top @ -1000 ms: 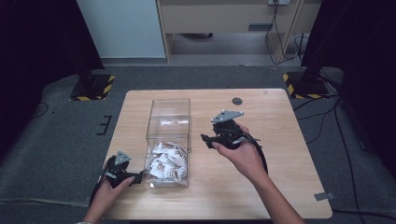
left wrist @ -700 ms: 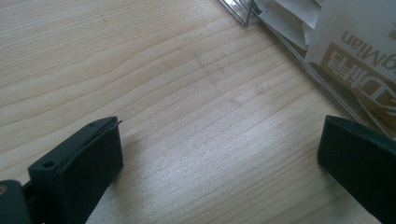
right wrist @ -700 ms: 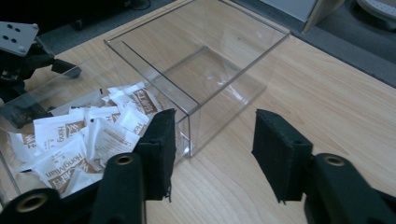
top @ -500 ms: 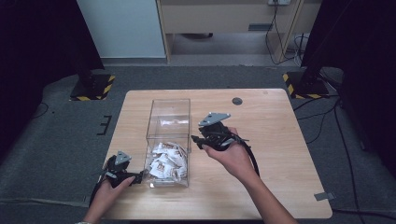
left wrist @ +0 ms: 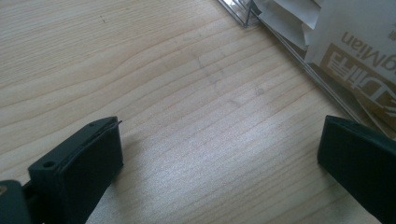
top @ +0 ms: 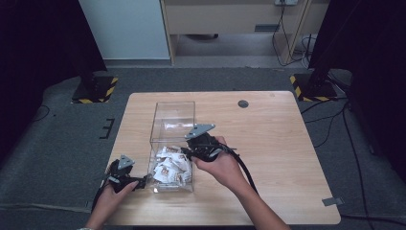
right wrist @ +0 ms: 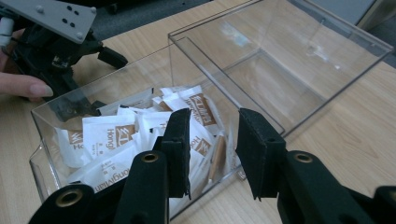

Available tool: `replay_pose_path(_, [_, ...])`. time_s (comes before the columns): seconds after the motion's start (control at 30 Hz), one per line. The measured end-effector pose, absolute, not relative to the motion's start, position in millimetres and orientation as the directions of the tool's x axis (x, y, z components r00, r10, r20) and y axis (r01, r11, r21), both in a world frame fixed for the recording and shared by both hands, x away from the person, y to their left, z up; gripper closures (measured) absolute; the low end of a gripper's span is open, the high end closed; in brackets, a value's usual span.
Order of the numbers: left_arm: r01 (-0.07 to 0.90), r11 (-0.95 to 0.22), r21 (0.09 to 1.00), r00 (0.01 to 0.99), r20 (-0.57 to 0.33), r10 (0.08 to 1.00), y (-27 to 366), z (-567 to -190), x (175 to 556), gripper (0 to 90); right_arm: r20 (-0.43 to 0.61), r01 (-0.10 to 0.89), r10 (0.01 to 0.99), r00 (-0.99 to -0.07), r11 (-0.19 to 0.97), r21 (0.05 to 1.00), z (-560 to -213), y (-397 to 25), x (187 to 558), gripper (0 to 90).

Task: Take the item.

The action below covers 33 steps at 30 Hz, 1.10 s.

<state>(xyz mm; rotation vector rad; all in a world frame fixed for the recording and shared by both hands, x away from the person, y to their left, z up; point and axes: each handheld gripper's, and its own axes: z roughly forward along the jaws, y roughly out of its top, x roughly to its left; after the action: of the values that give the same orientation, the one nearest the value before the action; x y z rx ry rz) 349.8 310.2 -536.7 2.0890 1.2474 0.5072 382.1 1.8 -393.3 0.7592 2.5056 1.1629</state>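
Light wooden table [top: 282, 143] on grey carpet [top: 57, 139]; pale cabinet [top: 230, 14] behind, dark curtains [top: 38, 43] at both sides

Pale wooden table [top: 287, 143]: matt, fine grain, faint scuffs. Clear glossy plastic box [right wrist: 280, 60]: smooth, reflective walls. White and brown paper sachets [right wrist: 112, 135]: slight sheen, creased. Right gripper [right wrist: 212, 140]: matt black plastic, rough-textured pads [right wrist: 180, 140]. Left gripper [left wrist: 219, 154]: same matt black.

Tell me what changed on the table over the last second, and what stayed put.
The right gripper moved left across the table toward the clear box and now sits at its right wall, above the compartment of white packets, jaws parted and holding nothing. The left gripper stayed at the box's near left corner, jaws open on the tabletop. Box and packets did not shift.
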Motion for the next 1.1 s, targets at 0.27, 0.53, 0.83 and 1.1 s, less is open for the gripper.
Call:
replay_pose_path(0.27, [0.631, -0.341, 0.697, 0.474, 0.001, 0.881, 310, -537, 350, 0.0, -0.044, 0.317, 0.531, -0.846, 0.568, 0.76, -403, 17, 376, 68.9])
replay_pose_path(0.53, [0.631, -0.341, 0.697, 0.474, 0.001, 0.881, 310, -537, 350, 0.0, -0.043, 0.311, 0.512, -0.858, 0.584, 0.75, -414, 24, 370, 71.2])
replay_pose_path(0.83, [0.631, -0.341, 0.696, 0.474, 0.001, 0.881, 310, -537, 350, 0.0, -0.078, 0.287, 0.494, -0.866, 0.619, 0.731, -421, 32, 365, 72.4])
replay_pose_path(1.1, [0.632, -0.341, 0.696, 0.474, 0.001, 0.881, 310, -537, 350, 0.0, -0.106, 0.269, 0.482, -0.87, 0.644, 0.716, -427, 38, 363, 72.1])
